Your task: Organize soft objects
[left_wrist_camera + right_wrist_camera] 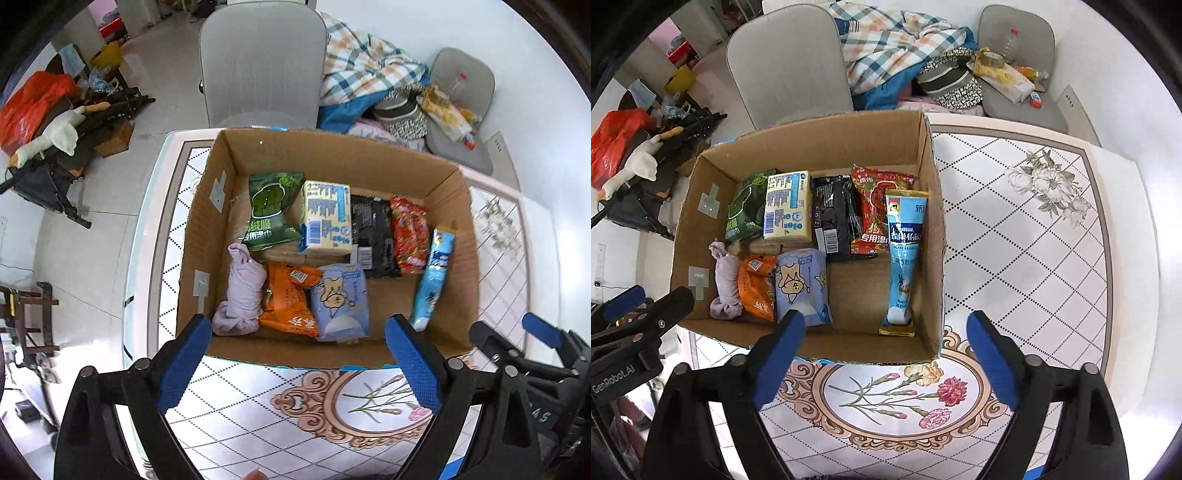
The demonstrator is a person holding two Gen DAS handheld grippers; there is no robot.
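Observation:
An open cardboard box stands on the patterned table. It holds a green wipes pack, a yellow tissue pack, a black pack and a red pack. A long light-blue pouch leans along the right wall. At the front left lie a lilac cloth roll, an orange pack and a pale-blue pack. My left gripper hangs open above the box's near edge, holding nothing. My right gripper is open and empty over the front right corner.
A grey chair stands behind the box. Beside it are a plaid blanket and a second chair with packets and a bottle. Clutter and an orange bag sit on the floor at left. Bare tabletop lies right of the box.

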